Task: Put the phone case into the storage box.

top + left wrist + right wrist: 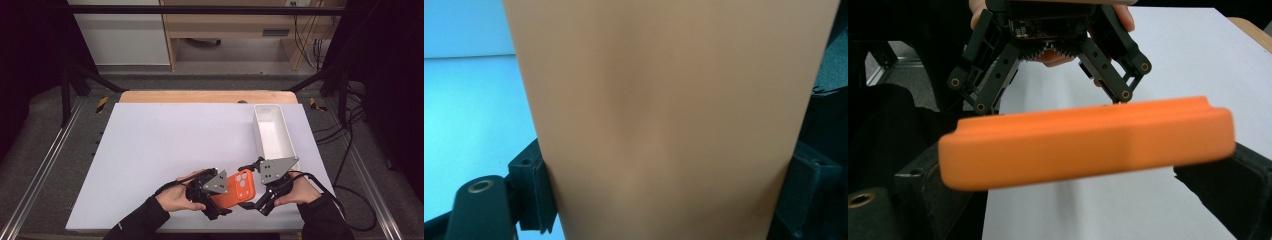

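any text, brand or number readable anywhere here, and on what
None can be read.
orange phone case: plain back with camera cut-outs, no brand or lettering visible; its edge in the right gripper view is blank too.
white bin: no label.
grey plates on the left gripper and right gripper: only holes, no markings.
black-and-yellow striped tape beside the table: a warning pattern, no words.

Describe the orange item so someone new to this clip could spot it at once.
On the white table sheet, look at the near edge, just in front of the white bin. The orange phone case hangs between the left claw and right claw. It alone is orange, with camera cutouts.
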`<move>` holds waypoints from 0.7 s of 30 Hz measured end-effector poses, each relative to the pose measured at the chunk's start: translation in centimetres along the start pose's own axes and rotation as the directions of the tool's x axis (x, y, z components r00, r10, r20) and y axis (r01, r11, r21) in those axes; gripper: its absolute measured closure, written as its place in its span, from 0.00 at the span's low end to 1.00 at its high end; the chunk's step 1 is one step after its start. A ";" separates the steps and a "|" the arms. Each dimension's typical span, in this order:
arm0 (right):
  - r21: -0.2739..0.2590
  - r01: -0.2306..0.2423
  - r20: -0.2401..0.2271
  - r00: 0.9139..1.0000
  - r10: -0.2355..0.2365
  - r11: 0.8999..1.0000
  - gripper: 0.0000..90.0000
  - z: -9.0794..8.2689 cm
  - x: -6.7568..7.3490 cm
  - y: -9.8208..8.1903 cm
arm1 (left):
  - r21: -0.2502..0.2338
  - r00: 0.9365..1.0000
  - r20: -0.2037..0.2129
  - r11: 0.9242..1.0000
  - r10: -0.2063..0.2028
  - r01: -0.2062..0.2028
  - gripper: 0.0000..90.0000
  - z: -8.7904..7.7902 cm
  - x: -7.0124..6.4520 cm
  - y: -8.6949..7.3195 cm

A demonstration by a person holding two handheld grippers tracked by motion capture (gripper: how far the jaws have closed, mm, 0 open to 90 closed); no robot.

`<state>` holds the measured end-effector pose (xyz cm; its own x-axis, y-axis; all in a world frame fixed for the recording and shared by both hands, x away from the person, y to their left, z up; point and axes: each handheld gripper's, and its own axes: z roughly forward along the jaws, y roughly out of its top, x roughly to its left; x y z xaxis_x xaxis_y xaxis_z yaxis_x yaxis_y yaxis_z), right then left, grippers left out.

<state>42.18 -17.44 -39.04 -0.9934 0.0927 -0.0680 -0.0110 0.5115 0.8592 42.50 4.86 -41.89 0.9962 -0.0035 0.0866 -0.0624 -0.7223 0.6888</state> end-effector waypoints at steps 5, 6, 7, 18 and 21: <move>-0.015 0.001 -0.023 1.000 -0.001 1.000 0.10 0.2 0.1 0.0 | -0.008 1.000 0.005 1.000 0.008 -0.007 0.17 0.1 -0.1 0.1; -0.015 0.001 -0.023 1.000 -0.001 1.000 0.10 0.2 0.1 0.0 | -0.009 1.000 0.007 1.000 0.007 -0.007 0.17 0.1 -0.1 0.1; -0.018 0.001 -0.026 1.000 -0.001 1.000 0.11 0.2 0.1 0.0 | -0.010 1.000 0.008 1.000 0.009 -0.009 0.17 0.1 -0.1 0.1; -0.043 -0.001 -0.032 0.999 0.000 0.999 0.14 0.3 0.1 -0.1 | -0.058 1.000 0.009 0.998 0.001 -0.001 0.17 -0.1 0.0 0.0; -0.050 0.005 -0.031 1.000 -0.006 0.999 0.14 0.1 0.1 0.0 | -0.059 1.000 0.012 0.998 0.003 -0.003 0.17 -0.1 0.1 0.0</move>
<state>42.05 -17.32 -39.14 -0.9963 0.0633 -0.0580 -0.0216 0.4685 0.8832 42.56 4.95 -41.82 0.9967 -0.0144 0.0803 -0.0686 -0.6800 0.7300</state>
